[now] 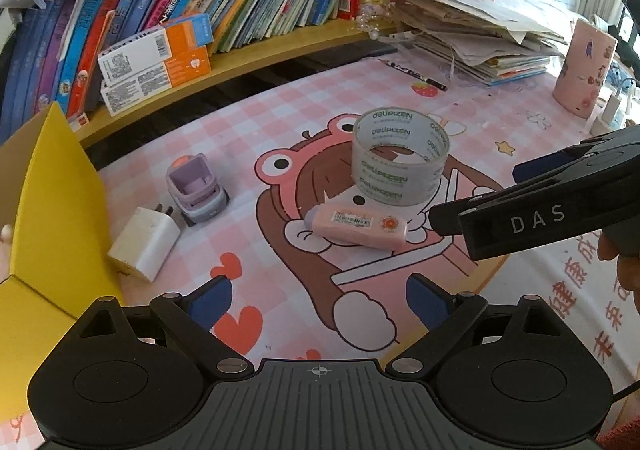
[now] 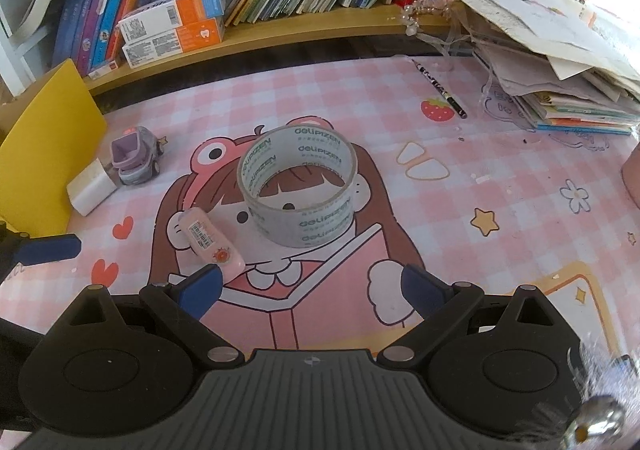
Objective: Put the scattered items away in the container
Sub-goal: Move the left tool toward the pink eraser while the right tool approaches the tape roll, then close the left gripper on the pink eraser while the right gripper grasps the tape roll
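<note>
Mid-desk, the pink correction tape [image 2: 211, 245] lies just beside the tape roll [image 2: 298, 185]. The right gripper [image 2: 310, 286], spread wide and empty, nears it; closing off-centre could knock it away. The left gripper [image 1: 318, 300] hangs released; the yellow container [image 1: 44, 209] stands at the desk's left edge.

At the bottom of the frame the left gripper [image 1: 318, 300] has its blue fingers spread wide with nothing between them, over a pink checked cartoon mat [image 1: 500, 117]. At centre a roll of clear tape [image 1: 401, 157] lies flat just behind a pink correction-tape dispenser [image 1: 357, 228], and the right gripper [image 1: 472, 195] reaches in from the right edge, its tip near the dispenser's right end. Left of centre a purple toy truck [image 1: 197, 189] sits just beside a white charger plug [image 1: 145, 244], next to a yellow box [image 1: 52, 217] at the left edge.
</note>
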Action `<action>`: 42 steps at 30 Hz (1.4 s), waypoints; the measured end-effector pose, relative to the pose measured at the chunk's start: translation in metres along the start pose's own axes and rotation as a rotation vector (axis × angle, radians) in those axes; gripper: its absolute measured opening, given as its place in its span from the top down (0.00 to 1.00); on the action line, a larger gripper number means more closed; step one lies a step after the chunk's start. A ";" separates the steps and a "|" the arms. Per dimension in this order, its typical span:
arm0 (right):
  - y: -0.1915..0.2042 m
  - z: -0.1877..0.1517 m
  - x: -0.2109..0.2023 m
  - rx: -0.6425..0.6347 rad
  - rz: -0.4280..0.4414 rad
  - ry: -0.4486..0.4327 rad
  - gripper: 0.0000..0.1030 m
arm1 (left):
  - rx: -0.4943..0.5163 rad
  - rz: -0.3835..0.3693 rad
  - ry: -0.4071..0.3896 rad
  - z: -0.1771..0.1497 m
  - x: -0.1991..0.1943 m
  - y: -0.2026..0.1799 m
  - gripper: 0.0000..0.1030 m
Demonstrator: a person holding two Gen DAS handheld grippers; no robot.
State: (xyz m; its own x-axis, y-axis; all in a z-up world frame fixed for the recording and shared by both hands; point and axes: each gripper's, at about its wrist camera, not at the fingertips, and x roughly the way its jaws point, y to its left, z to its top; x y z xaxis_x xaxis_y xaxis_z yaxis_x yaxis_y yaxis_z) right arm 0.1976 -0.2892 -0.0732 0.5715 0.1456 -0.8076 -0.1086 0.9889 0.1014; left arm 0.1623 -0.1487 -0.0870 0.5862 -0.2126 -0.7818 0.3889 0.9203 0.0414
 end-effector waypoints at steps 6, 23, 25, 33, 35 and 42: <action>0.001 0.004 0.008 0.002 0.013 0.005 0.07 | -0.007 -0.015 0.009 0.002 0.010 0.002 0.08; 0.005 0.033 0.035 -0.020 0.059 0.004 0.10 | -0.008 -0.049 0.020 0.003 0.031 0.004 0.08; 0.006 0.035 0.039 -0.023 0.063 0.007 0.10 | -0.009 -0.054 0.022 0.003 0.033 0.004 0.08; 0.004 0.042 0.048 -0.033 0.056 0.004 0.14 | 0.010 -0.057 0.010 0.007 0.041 0.000 0.08; 0.002 0.045 0.049 -0.025 0.045 0.001 0.18 | 0.023 -0.056 0.000 0.010 0.043 -0.002 0.08; -0.004 0.049 0.051 -0.023 0.037 -0.004 0.21 | 0.031 -0.070 -0.003 0.016 0.055 -0.007 0.08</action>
State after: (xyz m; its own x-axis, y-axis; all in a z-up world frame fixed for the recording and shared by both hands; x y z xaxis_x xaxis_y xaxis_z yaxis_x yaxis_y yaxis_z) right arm 0.2672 -0.2845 -0.0868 0.5697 0.1822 -0.8014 -0.1485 0.9819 0.1177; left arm 0.2027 -0.1719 -0.1202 0.5591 -0.2767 -0.7815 0.4507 0.8927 0.0063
